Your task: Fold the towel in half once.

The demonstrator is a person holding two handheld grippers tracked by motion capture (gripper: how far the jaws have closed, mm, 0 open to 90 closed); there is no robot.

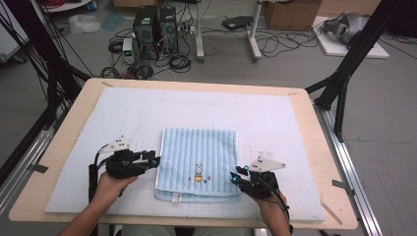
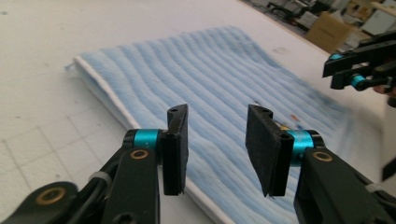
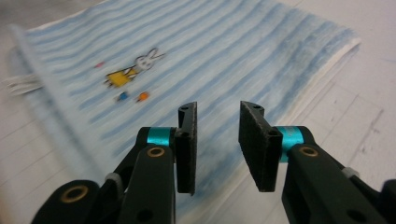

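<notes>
A folded light-blue striped towel (image 1: 197, 160) with a small rabbit picture (image 1: 198, 172) lies flat near the front of the white mat (image 1: 275, 123). My left gripper (image 1: 153, 160) sits at the towel's left edge, open, its jaws over the towel (image 2: 224, 88) with nothing between them. My right gripper (image 1: 235, 176) is at the towel's right front corner, open and empty. In the right gripper view its jaws hover above the towel's edge (image 3: 261, 60), with the rabbit picture (image 3: 135, 67) farther off. The right gripper (image 2: 359, 65) also appears across the towel in the left gripper view.
The mat covers a wooden table (image 1: 314, 147) with black frame posts (image 1: 344, 73) at its sides. Computers (image 1: 155, 27), cables and a cardboard box (image 1: 292, 12) stand on the floor beyond the far edge. A white label tab (image 3: 21, 84) sticks out of the towel's front edge.
</notes>
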